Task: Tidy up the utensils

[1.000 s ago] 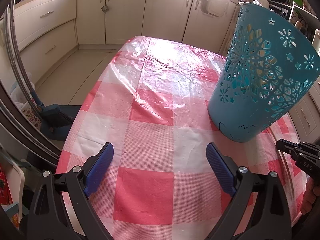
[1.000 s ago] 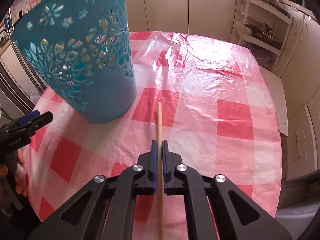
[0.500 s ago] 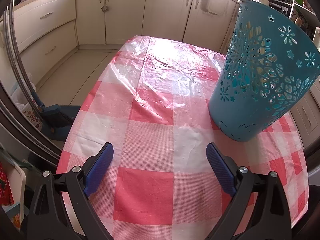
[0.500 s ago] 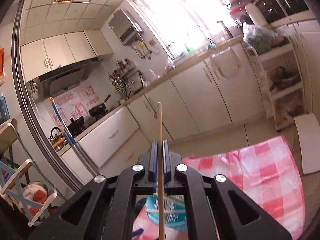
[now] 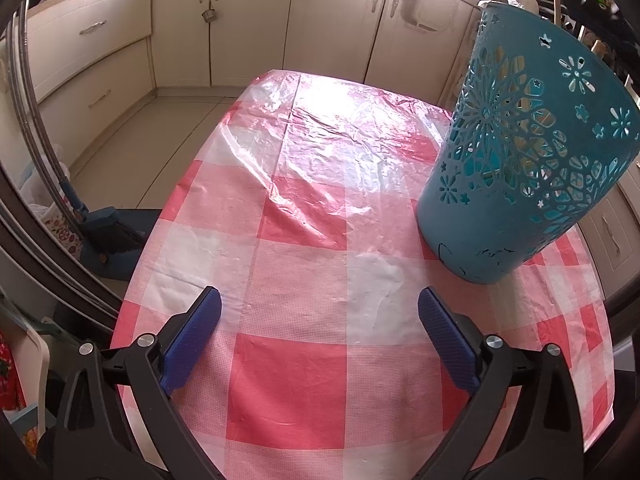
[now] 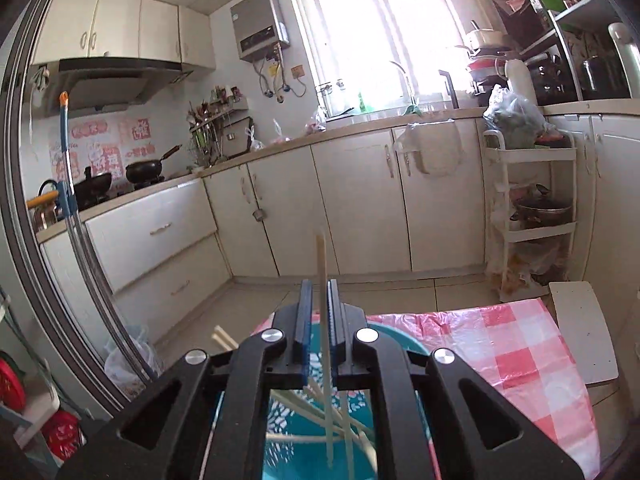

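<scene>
A teal cut-out basket (image 5: 520, 160) stands at the right of the pink checked tablecloth (image 5: 304, 208). My left gripper (image 5: 320, 312) hovers wide open over the cloth, left of the basket, with nothing between its blue pads. My right gripper (image 6: 319, 292) is above the basket (image 6: 400, 340) and points over its mouth. Its jaws are opening: a pale wooden chopstick (image 6: 321, 256) stands upright in the gap, with space beside it, its lower end down inside the basket. Several more chopsticks (image 6: 304, 408) lie crossed in there.
Cream kitchen cabinets (image 5: 248, 28) ring the floor beyond the table's far edge. A broom and dustpan (image 5: 108, 232) sit on the floor at the left. A white tiered rack (image 6: 532, 216) and a white board (image 6: 580, 336) stand past the table's right side.
My right gripper has lifted the chopstick off the cloth to above the basket, tilted it upright, and its pads have parted slightly. The left gripper has stayed put.
</scene>
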